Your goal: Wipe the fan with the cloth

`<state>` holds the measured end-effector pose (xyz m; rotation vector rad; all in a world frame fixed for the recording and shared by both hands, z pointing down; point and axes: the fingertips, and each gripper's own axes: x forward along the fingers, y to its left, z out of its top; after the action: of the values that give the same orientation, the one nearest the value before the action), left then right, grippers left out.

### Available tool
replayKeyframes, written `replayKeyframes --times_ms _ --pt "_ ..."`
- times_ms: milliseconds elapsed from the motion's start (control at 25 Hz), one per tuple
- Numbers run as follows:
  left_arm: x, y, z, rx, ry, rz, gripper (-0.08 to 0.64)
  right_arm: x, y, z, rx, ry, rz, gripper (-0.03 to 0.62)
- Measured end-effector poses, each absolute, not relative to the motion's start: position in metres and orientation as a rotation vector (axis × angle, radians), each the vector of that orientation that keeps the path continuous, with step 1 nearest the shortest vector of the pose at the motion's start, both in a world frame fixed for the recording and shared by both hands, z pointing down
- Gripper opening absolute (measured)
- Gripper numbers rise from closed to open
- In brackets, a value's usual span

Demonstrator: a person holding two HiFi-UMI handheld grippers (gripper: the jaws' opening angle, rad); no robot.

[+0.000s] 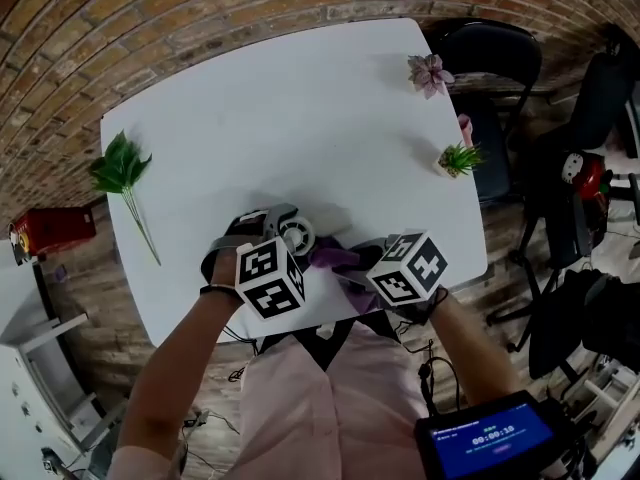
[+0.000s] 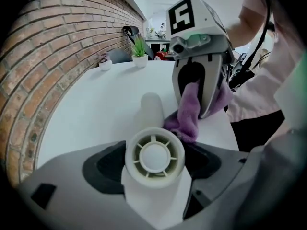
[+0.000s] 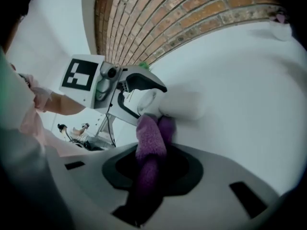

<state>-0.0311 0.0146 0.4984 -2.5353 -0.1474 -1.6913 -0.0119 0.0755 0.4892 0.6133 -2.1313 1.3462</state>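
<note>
Holding the fan [image 2: 154, 156], seemingly clamped, in my left gripper [image 1: 268, 226]; my right gripper [image 3: 152, 163], pinching the cloth [image 3: 149, 133], meets the fan's right flank.

Head view steeply down, gripper views close, opposed, seemingly sharing fan [image 2: 154, 157]

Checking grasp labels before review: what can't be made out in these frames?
1. Whether the left claw presses the fan: left gripper view, the fan's round head covers the contact.
2. Whether the cloth touches the fan: right gripper view, fan blurred, cloth overlaps it.
3. What the screen reads: head view, too small.
</note>
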Motion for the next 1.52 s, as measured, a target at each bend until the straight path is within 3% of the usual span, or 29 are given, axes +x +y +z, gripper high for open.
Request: replayKeyframes --times_ms 600,1320,1520 --pt "-0.029 0.021 0.502 -2.412 -0.253 -1.681 0.374 -0.001 0.046 0.493 0.966 -2.068 1.690 0.092" --pt "-0.028 0.022 0.503 -2.372 -0.309 -1.684 0.374 0.069 0.043 0.493 1.165 -2.025 1.749 0.091" --pt "-0.020 0.031 0.503 -2.239 -0.502 -1.626 0.374 0.091 0.037 0.477 1.149 -2.055 1.546 0.092"
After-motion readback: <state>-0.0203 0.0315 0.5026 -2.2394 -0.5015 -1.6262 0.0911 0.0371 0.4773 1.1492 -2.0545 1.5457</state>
